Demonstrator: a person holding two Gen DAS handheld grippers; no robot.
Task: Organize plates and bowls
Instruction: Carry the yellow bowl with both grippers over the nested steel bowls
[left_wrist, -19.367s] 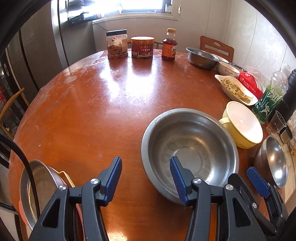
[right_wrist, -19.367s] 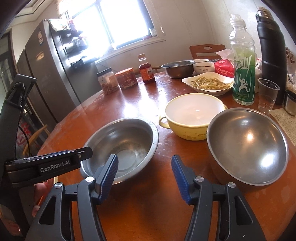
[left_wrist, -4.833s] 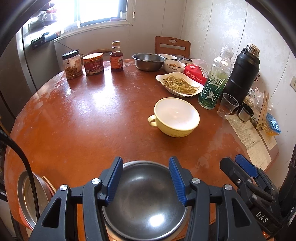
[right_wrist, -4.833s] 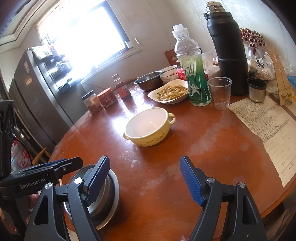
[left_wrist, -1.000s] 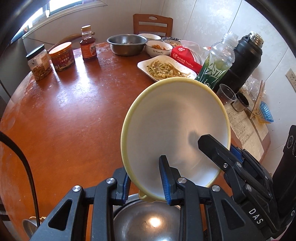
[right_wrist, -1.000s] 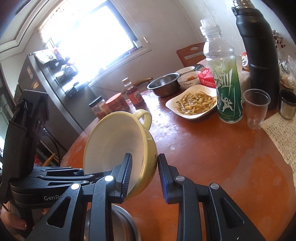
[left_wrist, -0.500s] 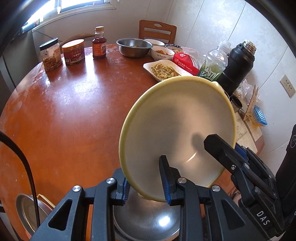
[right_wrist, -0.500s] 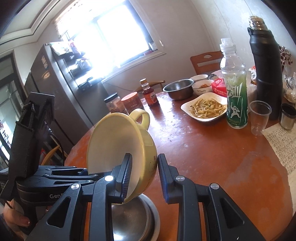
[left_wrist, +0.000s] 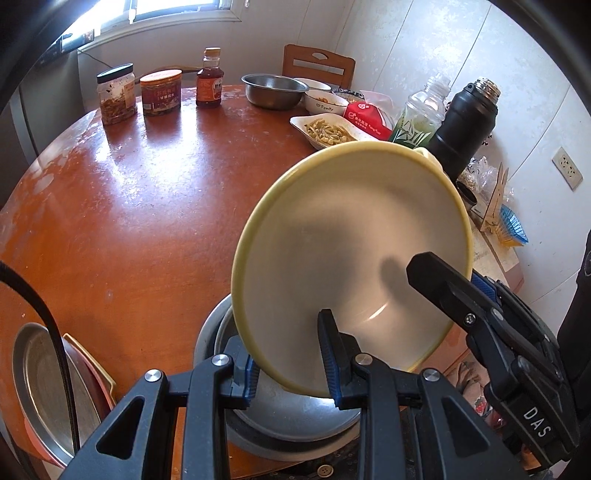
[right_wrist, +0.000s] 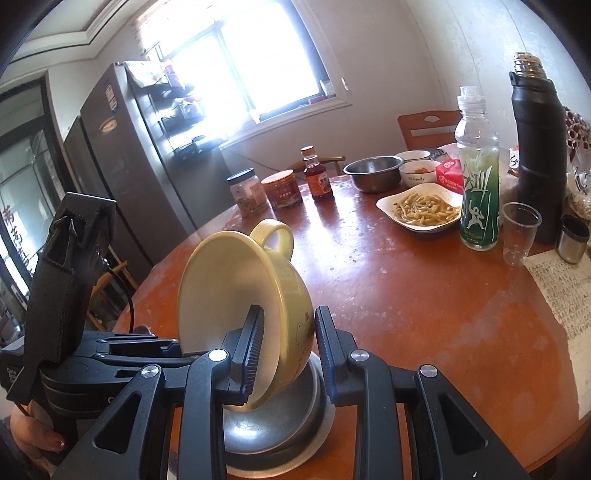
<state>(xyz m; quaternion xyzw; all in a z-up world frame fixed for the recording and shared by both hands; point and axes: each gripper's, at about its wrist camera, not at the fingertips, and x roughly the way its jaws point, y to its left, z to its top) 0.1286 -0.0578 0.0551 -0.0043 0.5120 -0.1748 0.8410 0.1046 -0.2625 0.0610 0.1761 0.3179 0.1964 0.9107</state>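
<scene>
**Yellow bowl held on edge over the steel bowls**

The round tabletop (left_wrist: 122, 206) fills most of both views. At its near edge sit the nested steel bowls (left_wrist: 280, 413), a smaller one inside a wider one. Above them the yellow bowl (left_wrist: 351, 266) is tilted steeply on its side, its pale inside facing the left wrist camera and one handle pointing up toward the far edge; its lowest rim is down inside the inner steel bowl, though whether it touches cannot be told.

Both grippers grip this bowl. The left gripper (left_wrist: 290, 360) is narrowed onto the lower rim, one finger inside the bowl and one behind the wall. The right gripper (right_wrist: 288, 349) pinches the wall from the other side, one finger inside and one on the yellow outside.

Along the right edge stand a black flask (right_wrist: 537, 147), a green bottle (right_wrist: 478, 177) and a clear cup (right_wrist: 519, 232), with a sheet of paper (right_wrist: 565, 295) nearer. A white dish (right_wrist: 421, 210) of food lies just beside the bottle. At the far edge are a steel basin (right_wrist: 373, 171), a small white bowl (right_wrist: 417, 171), a sauce bottle (right_wrist: 317, 177) and two jars (right_wrist: 266, 192). Off the left edge, in the left view, lies a stack of trays (left_wrist: 48, 391).
</scene>
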